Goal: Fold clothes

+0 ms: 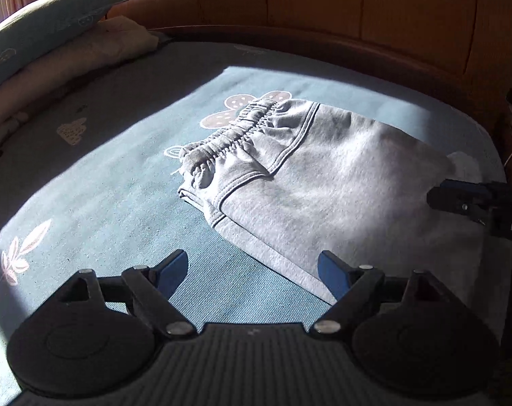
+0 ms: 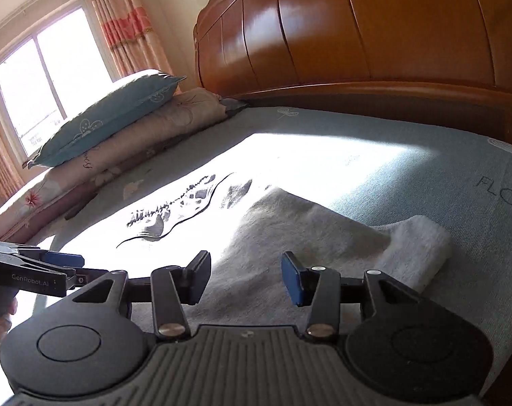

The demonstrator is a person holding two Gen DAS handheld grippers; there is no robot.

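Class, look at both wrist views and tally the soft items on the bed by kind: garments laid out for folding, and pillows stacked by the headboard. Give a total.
Garments: 1, the grey fleece sweatpants with an elastic waistband, lying flat on the teal bedsheet.
Pillows: 2, a teal patterned pillow on top of a beige floral pillow.
Total: 3

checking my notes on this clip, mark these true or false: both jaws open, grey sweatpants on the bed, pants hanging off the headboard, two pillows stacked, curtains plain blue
1. Both the left gripper and the right gripper have open jaws. True.
2. Grey sweatpants lie on the bed sheet. True.
3. The pants hang off the headboard. False: they lie flat on the sheet.
4. A teal pillow sits on a beige pillow. True.
5. The curtains are plain blue. False: cream with pink bands.
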